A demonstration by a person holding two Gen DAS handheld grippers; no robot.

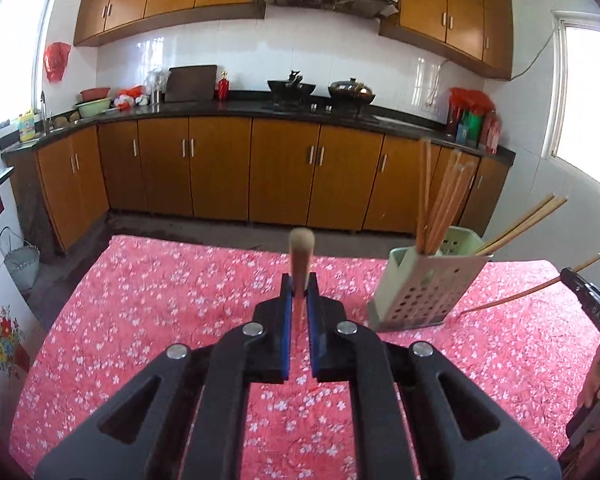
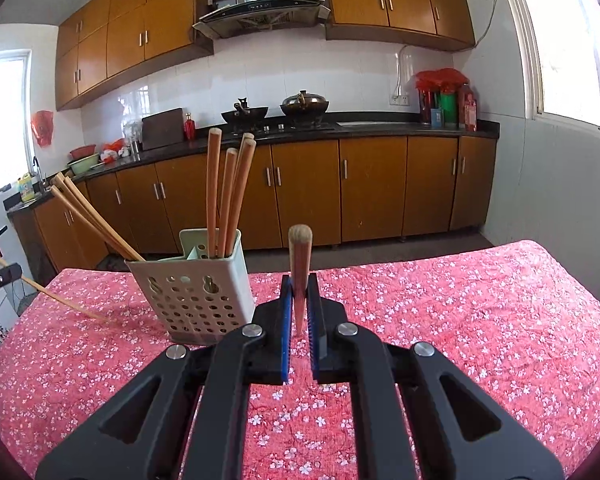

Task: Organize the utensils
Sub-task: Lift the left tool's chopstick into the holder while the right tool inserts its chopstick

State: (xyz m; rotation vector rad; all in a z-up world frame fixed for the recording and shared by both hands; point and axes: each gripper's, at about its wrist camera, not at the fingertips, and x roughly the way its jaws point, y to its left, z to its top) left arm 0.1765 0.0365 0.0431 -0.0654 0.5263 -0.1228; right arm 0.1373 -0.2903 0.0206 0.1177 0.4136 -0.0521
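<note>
Left tool [image 1: 299,292] clamps one chopstick [image 1: 301,258], butt end toward 12 o'clock, clear of the table [image 1: 160,300], likely ready for the holder [image 1: 424,284] at 2 o'clock. Right tool [image 2: 299,292] grips a second chopstick [image 2: 300,260]; from there the holder sits at 10 o'clock, several chopsticks [image 2: 224,196] standing inside.
</note>
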